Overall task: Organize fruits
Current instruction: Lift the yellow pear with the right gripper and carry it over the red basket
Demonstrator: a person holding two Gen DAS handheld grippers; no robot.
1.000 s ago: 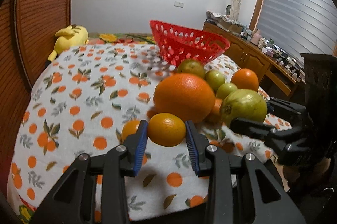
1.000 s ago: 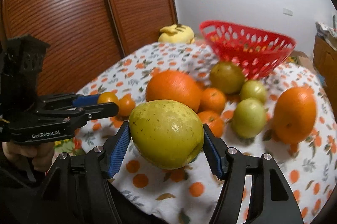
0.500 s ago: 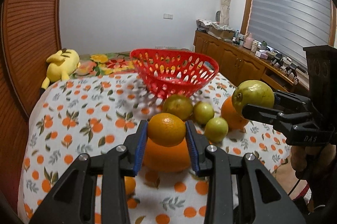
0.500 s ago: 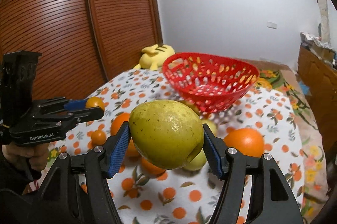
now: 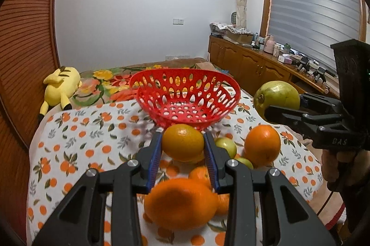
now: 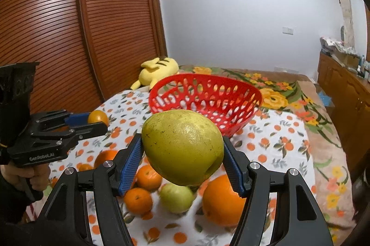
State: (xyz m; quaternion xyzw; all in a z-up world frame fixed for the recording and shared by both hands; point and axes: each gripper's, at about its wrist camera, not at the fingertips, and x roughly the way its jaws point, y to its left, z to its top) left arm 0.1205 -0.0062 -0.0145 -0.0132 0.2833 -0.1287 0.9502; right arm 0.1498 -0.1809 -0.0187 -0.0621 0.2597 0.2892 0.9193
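Note:
My left gripper (image 5: 182,147) is shut on a small orange (image 5: 182,142) and holds it in the air in front of the empty red basket (image 5: 185,98). It also shows in the right wrist view (image 6: 92,121) at the left. My right gripper (image 6: 182,153) is shut on a large yellow-green pomelo (image 6: 182,146), held in the air short of the basket (image 6: 205,102). The pomelo also shows in the left wrist view (image 5: 276,98) at the right. Loose oranges (image 5: 262,145) and green fruits (image 6: 177,198) lie on the cloth below.
The fruit lies on a bed with an orange-print cloth (image 5: 92,144). A yellow plush toy (image 5: 61,86) lies at the far left. A slatted wooden wardrobe (image 6: 81,38) stands to the left and a cluttered wooden sideboard (image 5: 266,61) to the right.
Both grippers have risen with their fruit and moved toward the basket. The fruit pile now lies lower in both views.

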